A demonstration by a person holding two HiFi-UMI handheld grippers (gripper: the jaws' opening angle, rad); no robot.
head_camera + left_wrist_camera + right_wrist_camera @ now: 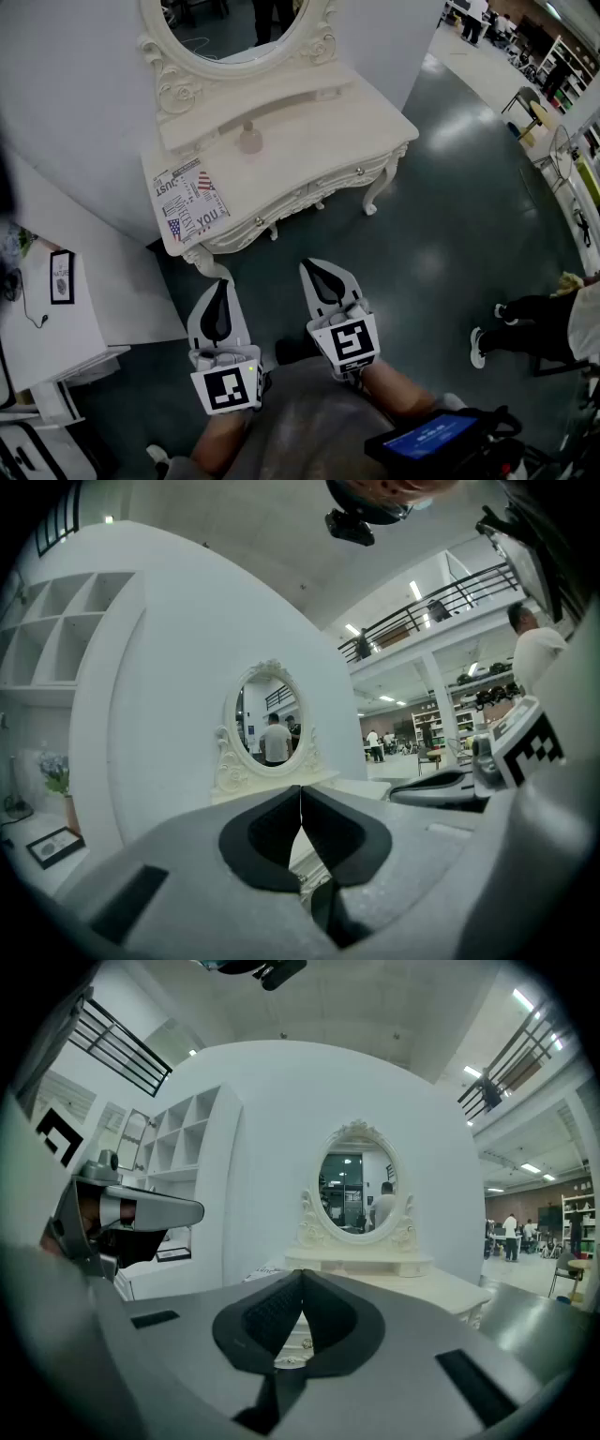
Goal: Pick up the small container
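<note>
We keep both jaws shut, empty - left gripper [218, 286], right gripper [314, 269]. Small container [250, 139] upright on vanity counter [323, 122], 12 o'clock, well apart - neither gripper clearly nearer.

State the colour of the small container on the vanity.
The small container is pale pinkish beige, clearest in the head view.

Large hall, mock bedroom corner (white partition walls [66, 122]), dressing table [319, 122], oval mirror [234, 23], shelving racks [567, 52] beyond
</note>
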